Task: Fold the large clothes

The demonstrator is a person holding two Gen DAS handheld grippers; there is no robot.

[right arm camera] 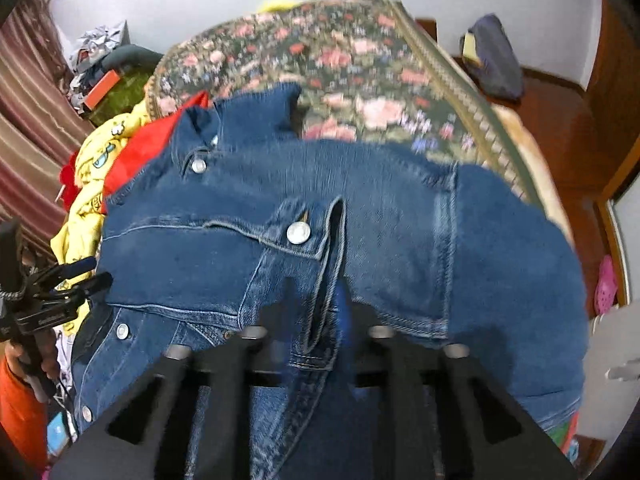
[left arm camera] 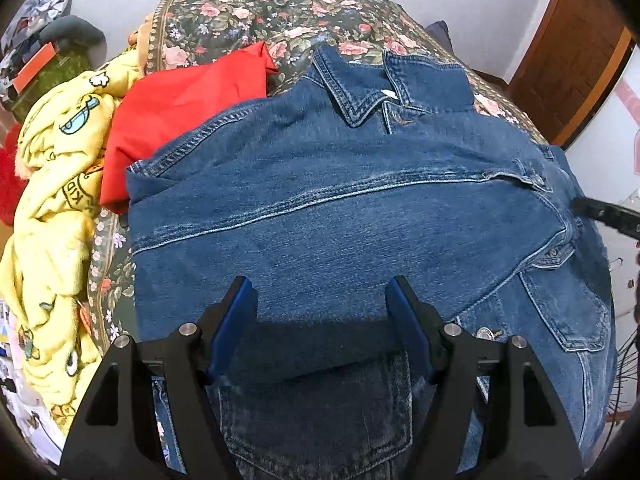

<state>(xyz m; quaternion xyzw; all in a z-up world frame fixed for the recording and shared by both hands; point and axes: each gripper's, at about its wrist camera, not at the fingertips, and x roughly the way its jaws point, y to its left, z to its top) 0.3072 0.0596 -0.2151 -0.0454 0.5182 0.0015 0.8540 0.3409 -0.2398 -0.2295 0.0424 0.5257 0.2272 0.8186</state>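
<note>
Two grippers: left gripper (left arm camera: 320, 300) spread above denim jacket (left arm camera: 340, 208); right gripper (right arm camera: 316, 312) pinches its placket at lower centre. Advise carrying the fold flat.

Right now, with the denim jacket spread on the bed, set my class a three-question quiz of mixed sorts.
1. True or false: the left gripper is open above the denim jacket.
2. Which garment touches the jacket's sleeve? A) red garment B) yellow cartoon-print blanket
3. Fill in: the right gripper is clamped on the jacket's ____.

Key: 1 true; 2 A; 3 button placket.
</note>
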